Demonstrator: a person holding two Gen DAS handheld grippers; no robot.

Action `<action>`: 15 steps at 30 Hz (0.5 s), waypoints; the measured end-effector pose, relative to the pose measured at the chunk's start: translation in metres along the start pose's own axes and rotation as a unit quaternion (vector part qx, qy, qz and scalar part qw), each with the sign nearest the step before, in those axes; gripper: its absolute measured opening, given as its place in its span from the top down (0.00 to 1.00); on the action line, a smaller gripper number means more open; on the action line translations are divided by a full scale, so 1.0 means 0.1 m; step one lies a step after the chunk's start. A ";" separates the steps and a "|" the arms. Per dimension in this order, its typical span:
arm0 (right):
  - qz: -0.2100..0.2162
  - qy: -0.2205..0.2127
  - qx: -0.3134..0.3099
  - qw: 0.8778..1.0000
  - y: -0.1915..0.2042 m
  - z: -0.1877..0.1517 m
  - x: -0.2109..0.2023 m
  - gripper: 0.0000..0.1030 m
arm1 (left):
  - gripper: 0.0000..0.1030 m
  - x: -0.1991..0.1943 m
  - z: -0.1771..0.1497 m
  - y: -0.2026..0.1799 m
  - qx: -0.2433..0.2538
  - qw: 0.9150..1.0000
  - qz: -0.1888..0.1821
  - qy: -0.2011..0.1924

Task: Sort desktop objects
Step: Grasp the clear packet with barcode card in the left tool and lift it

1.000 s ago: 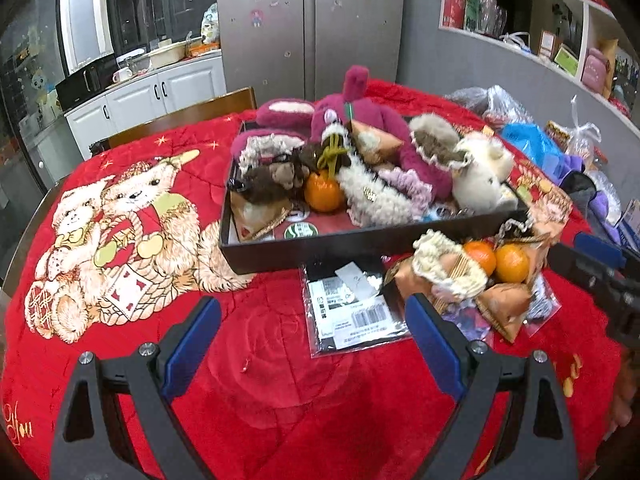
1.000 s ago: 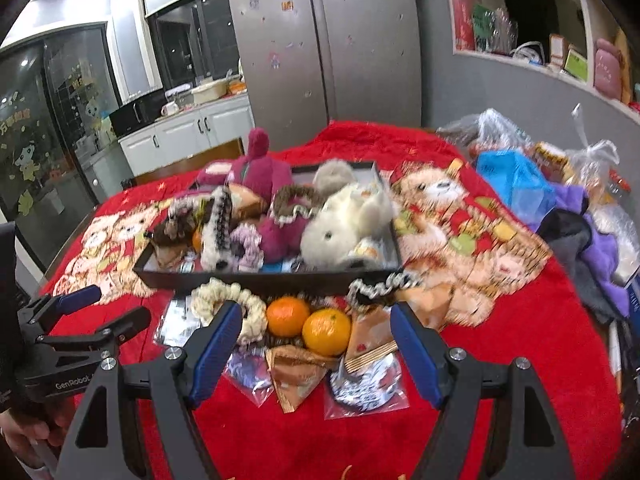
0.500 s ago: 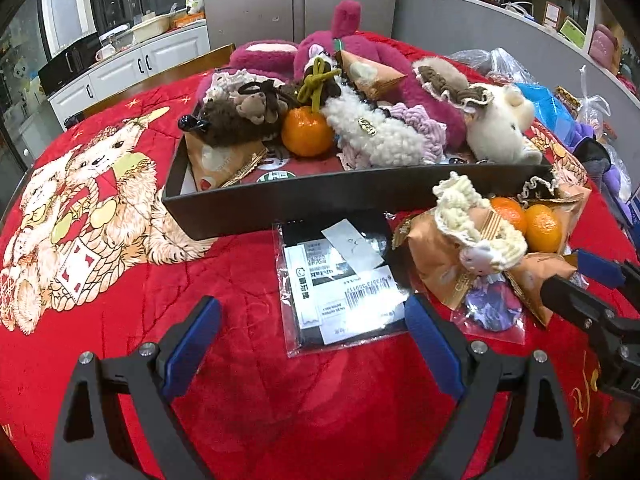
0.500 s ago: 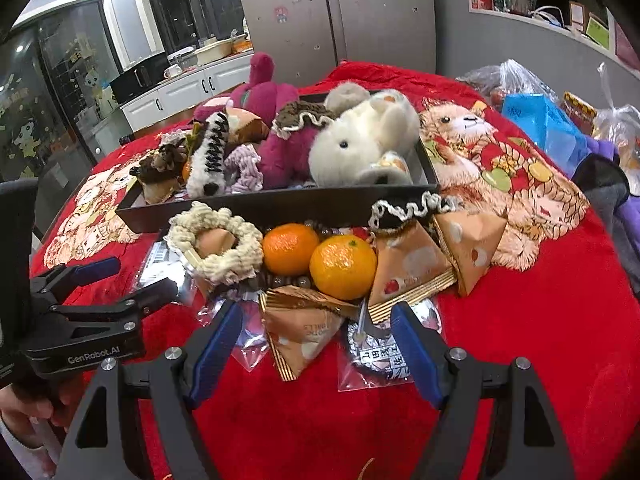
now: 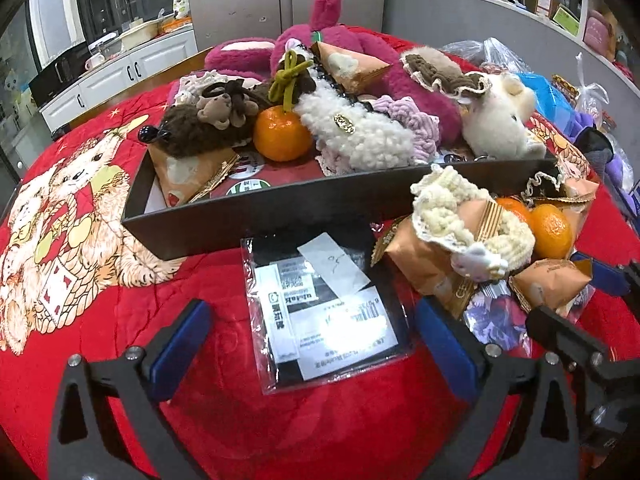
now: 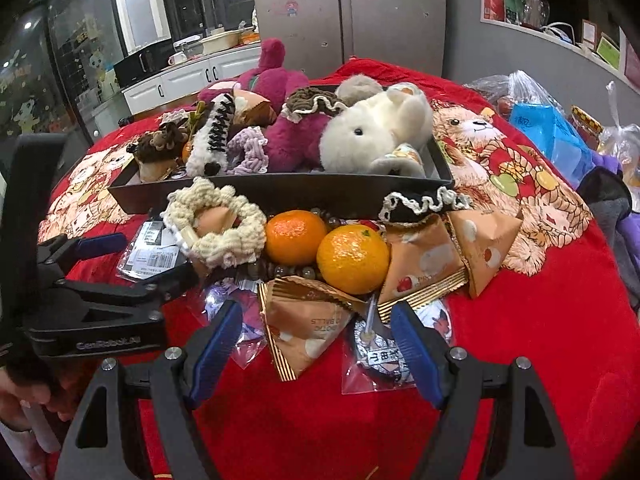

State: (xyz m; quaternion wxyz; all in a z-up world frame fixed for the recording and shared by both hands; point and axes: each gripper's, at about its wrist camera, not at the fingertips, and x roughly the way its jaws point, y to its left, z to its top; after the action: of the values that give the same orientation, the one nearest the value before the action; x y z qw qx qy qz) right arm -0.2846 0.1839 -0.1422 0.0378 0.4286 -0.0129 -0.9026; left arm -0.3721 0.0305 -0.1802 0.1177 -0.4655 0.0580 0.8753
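A black tray (image 5: 256, 216) full of plush toys, scrunchies and a tangerine sits on the red cloth; it also shows in the right wrist view (image 6: 280, 192). My left gripper (image 5: 308, 332) is open, its fingers on either side of a clear bag with a labelled black card (image 5: 320, 308). My right gripper (image 6: 316, 340) is open around an orange triangular snack packet (image 6: 304, 320). Behind that lie two tangerines (image 6: 352, 260), a cream scrunchie (image 6: 216, 232), more packets (image 6: 424, 264) and a bagged badge (image 6: 380, 356).
The left gripper's body (image 6: 100, 296) is at the left of the right wrist view, and the right gripper's fingers (image 5: 580, 320) show at the right of the left wrist view. Plastic bags and clothes (image 6: 560, 132) crowd the table's right side.
Both grippers have moved forward and lower toward the table. The clear bag now lies between the left fingers and the snack packet between the right fingers. Both stay open.
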 end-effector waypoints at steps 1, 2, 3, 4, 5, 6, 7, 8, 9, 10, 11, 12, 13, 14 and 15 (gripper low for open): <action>-0.002 -0.001 -0.003 1.000 0.01 0.00 0.01 0.23 | 0.00 0.00 0.00 0.00 0.000 1.000 0.000 -0.001; -0.005 -0.003 -0.006 1.000 0.02 -0.01 0.01 0.23 | 0.00 0.00 -0.01 0.00 -0.001 1.000 0.002 -0.002; -0.009 -0.004 -0.010 1.000 0.04 -0.01 0.02 0.22 | 0.00 0.00 -0.01 0.00 -0.001 1.000 0.004 -0.002; -0.012 -0.005 -0.013 1.000 0.06 -0.01 0.03 0.22 | 0.00 0.00 -0.02 0.00 -0.001 1.000 0.004 -0.003; -0.018 -0.007 -0.018 1.000 0.08 -0.01 0.04 0.22 | 0.00 0.00 -0.01 0.01 -0.001 1.000 0.004 -0.003; -0.023 -0.008 -0.024 0.999 0.10 -0.02 0.04 0.22 | 0.00 0.00 -0.01 0.01 -0.002 1.000 0.004 -0.003; -0.030 -0.009 -0.032 0.999 0.12 -0.02 0.05 0.22 | 0.00 0.00 -0.02 0.01 -0.002 1.000 0.004 -0.003; -0.035 -0.009 -0.037 0.999 0.14 -0.03 0.06 0.22 | 0.00 0.00 -0.02 0.01 -0.002 1.000 0.005 -0.003; -0.038 -0.010 -0.040 0.998 0.15 -0.03 0.06 0.22 | 0.00 0.00 -0.02 0.01 -0.002 1.000 0.006 -0.003; -0.038 -0.010 -0.041 0.998 0.16 -0.03 0.06 0.22 | 0.00 -0.01 -0.03 0.00 -0.002 1.000 0.006 -0.004; -0.034 -0.011 -0.041 0.999 0.15 -0.03 0.06 0.22 | 0.00 -0.02 -0.03 0.00 -0.002 1.000 0.007 -0.004; -0.030 -0.011 -0.041 0.999 0.15 -0.03 0.05 0.22 | 0.00 -0.02 -0.03 -0.01 -0.002 1.000 0.007 -0.004; -0.029 -0.010 -0.042 0.999 0.14 -0.03 0.05 0.22 | 0.00 -0.02 -0.03 -0.01 -0.002 1.000 0.007 -0.004; -0.028 -0.010 -0.043 0.999 0.14 -0.03 0.05 0.22 | 0.00 -0.02 -0.03 -0.01 -0.001 1.000 0.007 -0.004; -0.029 -0.010 -0.044 0.999 0.15 -0.03 0.05 0.22 | 0.00 -0.03 -0.03 0.00 -0.001 1.000 0.008 -0.005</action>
State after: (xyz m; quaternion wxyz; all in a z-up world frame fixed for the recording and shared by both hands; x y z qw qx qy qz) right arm -0.2849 0.1688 -0.1470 0.0305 0.4180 0.0390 -0.9071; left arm -0.3678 0.0297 -0.1799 0.1107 -0.4611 0.0602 0.8783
